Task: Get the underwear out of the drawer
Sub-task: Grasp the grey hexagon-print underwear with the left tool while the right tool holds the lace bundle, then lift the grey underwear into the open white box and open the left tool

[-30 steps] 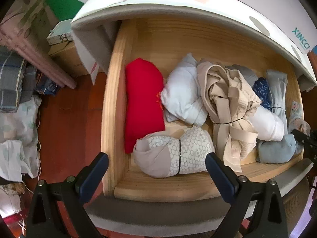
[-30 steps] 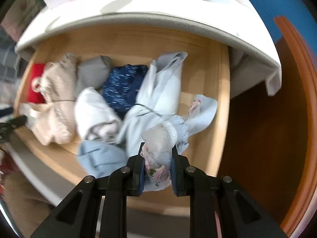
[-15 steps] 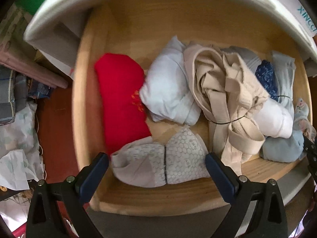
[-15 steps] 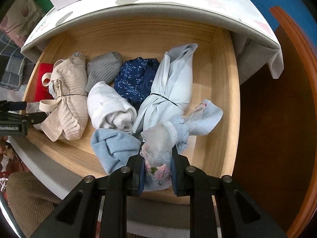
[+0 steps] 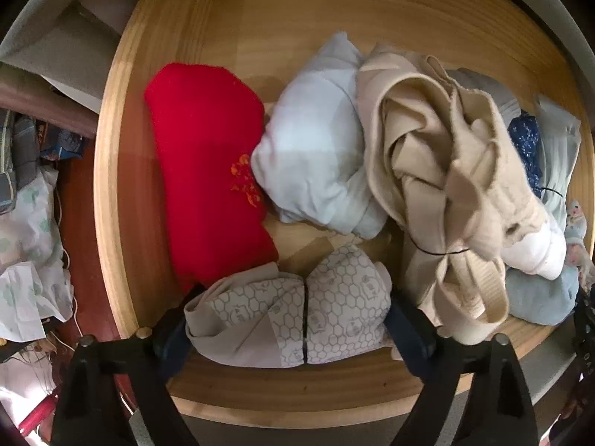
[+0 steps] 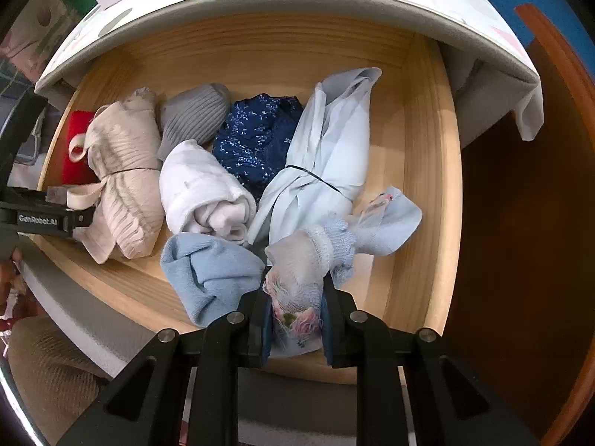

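Note:
An open wooden drawer (image 5: 334, 397) holds several rolled garments. My left gripper (image 5: 290, 334) points straight down over a grey honeycomb-print underwear roll (image 5: 297, 312) at the drawer's front. Its jaws are closing, with the roll between them and the fingertips (image 5: 405, 330) right at the roll's ends, which look unsqueezed. My right gripper (image 6: 295, 316) is shut on pale blue lacy underwear with pink flowers (image 6: 297, 290). It holds that piece up above the drawer's (image 6: 431, 148) front right corner, and a loose end trails to the right.
Beside the honeycomb roll lie a red folded piece (image 5: 208, 193), a pale blue roll (image 5: 316, 163) and a tied beige bundle (image 5: 446, 186). Further right are a white roll (image 6: 204, 193), a navy piece (image 6: 256, 141) and a light blue roll (image 6: 208, 271). A cloth-covered top overhangs the back.
My left gripper has come down into the drawer over the honeycomb roll, and its jaws have narrowed. My right gripper has risen with the floral underwear held in it.

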Demonstrator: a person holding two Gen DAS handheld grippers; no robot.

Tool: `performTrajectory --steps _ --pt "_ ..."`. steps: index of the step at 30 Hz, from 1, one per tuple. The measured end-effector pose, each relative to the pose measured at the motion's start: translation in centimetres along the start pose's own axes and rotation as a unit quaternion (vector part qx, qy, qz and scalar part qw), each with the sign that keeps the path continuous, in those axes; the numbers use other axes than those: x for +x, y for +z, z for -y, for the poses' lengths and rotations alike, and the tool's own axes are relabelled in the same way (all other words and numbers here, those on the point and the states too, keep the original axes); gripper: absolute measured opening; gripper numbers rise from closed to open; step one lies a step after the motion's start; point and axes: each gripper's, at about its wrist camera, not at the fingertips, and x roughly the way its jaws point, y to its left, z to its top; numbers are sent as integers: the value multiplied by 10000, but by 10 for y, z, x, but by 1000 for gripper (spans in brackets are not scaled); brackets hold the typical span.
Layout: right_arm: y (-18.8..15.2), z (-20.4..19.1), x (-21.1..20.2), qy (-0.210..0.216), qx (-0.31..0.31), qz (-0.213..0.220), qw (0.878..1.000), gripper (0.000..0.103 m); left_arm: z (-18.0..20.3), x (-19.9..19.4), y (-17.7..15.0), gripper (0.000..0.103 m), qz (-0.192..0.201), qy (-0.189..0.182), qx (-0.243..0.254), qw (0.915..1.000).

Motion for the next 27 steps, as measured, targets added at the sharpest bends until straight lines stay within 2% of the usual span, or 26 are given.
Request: performTrajectory --steps 10,27 --pt "7 7 1 -36 -21 18 10000 19 3 -22 -5 82 247 -157 -74 9995" --pt "18 22 -10 -42 32 61 10000 19 -18 -96 -35 81 882 -401 -116 9952"
